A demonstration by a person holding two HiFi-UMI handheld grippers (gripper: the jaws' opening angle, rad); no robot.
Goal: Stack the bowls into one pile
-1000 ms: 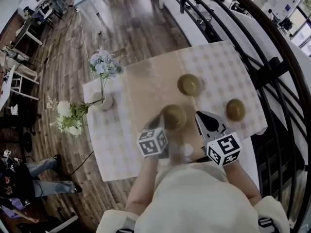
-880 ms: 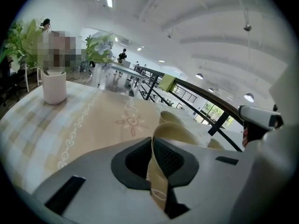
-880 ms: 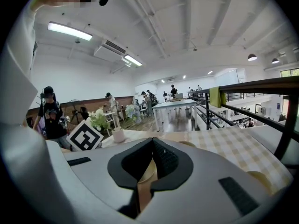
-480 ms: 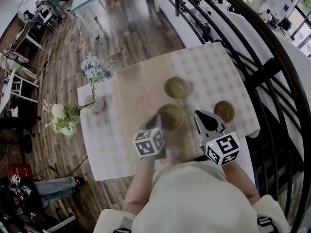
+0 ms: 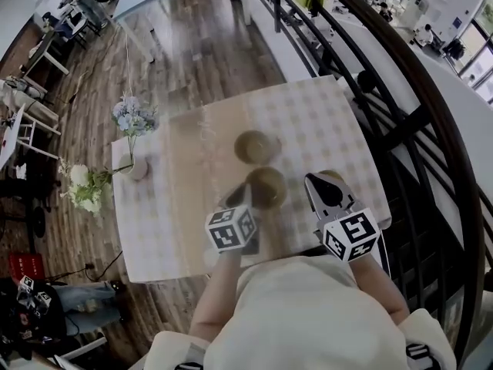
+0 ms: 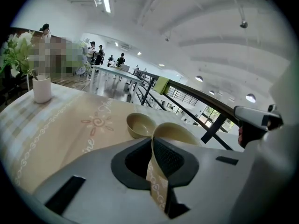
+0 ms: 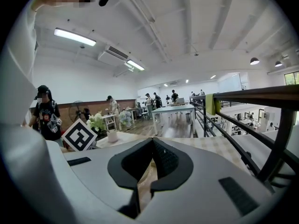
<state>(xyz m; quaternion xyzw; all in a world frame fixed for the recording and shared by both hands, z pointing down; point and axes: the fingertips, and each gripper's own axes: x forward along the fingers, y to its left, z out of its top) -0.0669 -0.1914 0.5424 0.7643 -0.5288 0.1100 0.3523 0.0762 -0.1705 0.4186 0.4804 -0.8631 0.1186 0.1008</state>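
Note:
Three olive-brown bowls belong to a checked table (image 5: 323, 114) with a beige runner. My left gripper (image 5: 248, 199) is shut on the near rim of one bowl (image 5: 266, 187), which it holds just above the cloth. In the left gripper view the bowl's patterned wall (image 6: 156, 181) is pinched between the jaws. A second bowl (image 5: 256, 146) (image 6: 140, 124) rests on the runner just beyond it. My right gripper (image 5: 323, 190) hovers over the table's right side and covers the third bowl. Its jaw tips (image 7: 152, 153) meet, with only a beige sliver showing below them.
A white vase of flowers (image 5: 137, 168) (image 6: 42, 88) stands at the table's left side. A black railing (image 5: 400, 129) runs close along the right edge. The near table edge is by my body. People and tables fill the hall beyond.
Both grippers have moved to the right over the table. The held bowl now hangs closer to the far bowl, and the right gripper has come over the right-hand bowl, hiding it.

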